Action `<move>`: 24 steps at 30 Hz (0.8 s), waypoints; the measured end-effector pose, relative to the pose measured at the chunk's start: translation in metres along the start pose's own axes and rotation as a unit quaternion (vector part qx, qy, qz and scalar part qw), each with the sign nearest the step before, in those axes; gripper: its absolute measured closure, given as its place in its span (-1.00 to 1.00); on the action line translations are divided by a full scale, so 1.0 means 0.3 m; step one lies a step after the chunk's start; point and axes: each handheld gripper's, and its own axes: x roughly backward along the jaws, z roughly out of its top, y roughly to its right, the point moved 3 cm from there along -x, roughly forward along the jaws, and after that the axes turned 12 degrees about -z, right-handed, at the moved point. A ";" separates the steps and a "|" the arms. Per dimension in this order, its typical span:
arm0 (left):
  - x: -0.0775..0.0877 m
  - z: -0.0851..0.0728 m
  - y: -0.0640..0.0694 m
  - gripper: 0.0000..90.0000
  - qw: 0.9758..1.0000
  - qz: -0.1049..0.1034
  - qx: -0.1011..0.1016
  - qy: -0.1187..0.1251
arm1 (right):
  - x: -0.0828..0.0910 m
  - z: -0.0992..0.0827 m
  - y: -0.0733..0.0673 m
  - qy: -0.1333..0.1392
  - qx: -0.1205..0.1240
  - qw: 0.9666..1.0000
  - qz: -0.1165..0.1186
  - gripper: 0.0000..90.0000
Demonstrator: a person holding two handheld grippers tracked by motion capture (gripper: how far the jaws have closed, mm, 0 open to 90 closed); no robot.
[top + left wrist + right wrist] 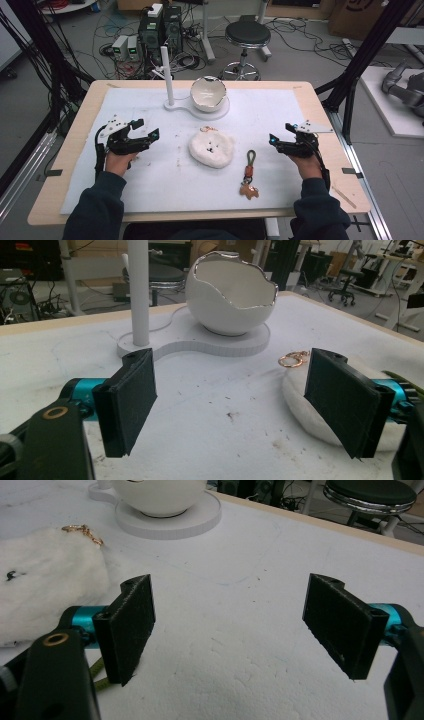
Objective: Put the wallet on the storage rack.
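Evidently, the white plush keychain (211,147) lies mid-surface between the left gripper (145,131) and right gripper (281,136), both jaws wide and empty. Soft and light, it is best pinched at its fluffy edge or gold clasp (293,359).

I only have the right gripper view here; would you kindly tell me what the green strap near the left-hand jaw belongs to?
Observer: It belongs to a keychain with a small brown figure at its end, lying right of the white fluffy pouch.
Operator: Thank you. And on the far left?
Observer: The left hand-held gripper is there, its jaws open and empty.
Operator: Anything at the back that I'm missing?
Observer: A white upright post stands left of the eggshell-shaped bowl, on the same base.
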 end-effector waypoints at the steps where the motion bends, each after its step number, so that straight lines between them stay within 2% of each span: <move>1: -0.003 -0.002 0.001 -0.55 1.000 0.000 0.001 -0.001 | -0.003 0.000 0.000 0.000 -0.002 1.000 0.001 -0.53; 11: -0.017 -0.009 0.003 -0.54 1.000 -0.005 0.004 -0.007 | -0.023 0.012 -0.032 0.000 -0.017 1.000 0.022 -0.53; 12: -0.018 -0.010 0.004 -0.54 1.000 -0.005 0.001 -0.009 | -0.029 0.019 -0.053 0.002 -0.020 0.999 0.032 -0.53; 13: -0.018 -0.010 0.004 -0.54 1.000 -0.005 0.001 -0.009 | -0.029 0.019 -0.053 0.002 -0.020 0.999 0.032 -0.53; 14: -0.016 -0.009 0.005 -0.54 1.000 -0.005 0.003 -0.011 | -0.044 0.023 -0.087 -0.003 -0.019 0.999 0.051 -0.53; 15: -0.016 -0.009 0.005 -0.54 1.000 -0.005 0.003 -0.011 | -0.044 0.023 -0.087 -0.003 -0.019 0.999 0.051 -0.53; 16: -0.013 -0.007 0.006 -0.54 1.000 -0.003 0.003 -0.009 | -0.063 0.025 -0.130 -0.010 -0.006 0.998 0.068 -0.47; 19: -0.005 -0.002 0.014 -0.54 1.000 -0.003 0.002 -0.003 | -0.093 0.019 -0.189 -0.026 -0.014 0.994 0.101 -0.44; 21: -0.008 -0.005 0.020 -0.54 1.000 -0.006 0.003 -0.008 | -0.104 0.017 -0.207 -0.033 -0.008 0.994 0.107 -0.42; 22: -0.017 -0.010 0.029 -0.51 1.000 -0.016 0.001 -0.013 | -0.122 0.009 -0.245 -0.053 0.006 0.991 0.123 -0.25; 24: -0.027 -0.014 0.036 -0.45 1.000 -0.021 -0.003 -0.019 | -0.140 0.004 -0.281 -0.066 0.024 0.988 0.134 -0.25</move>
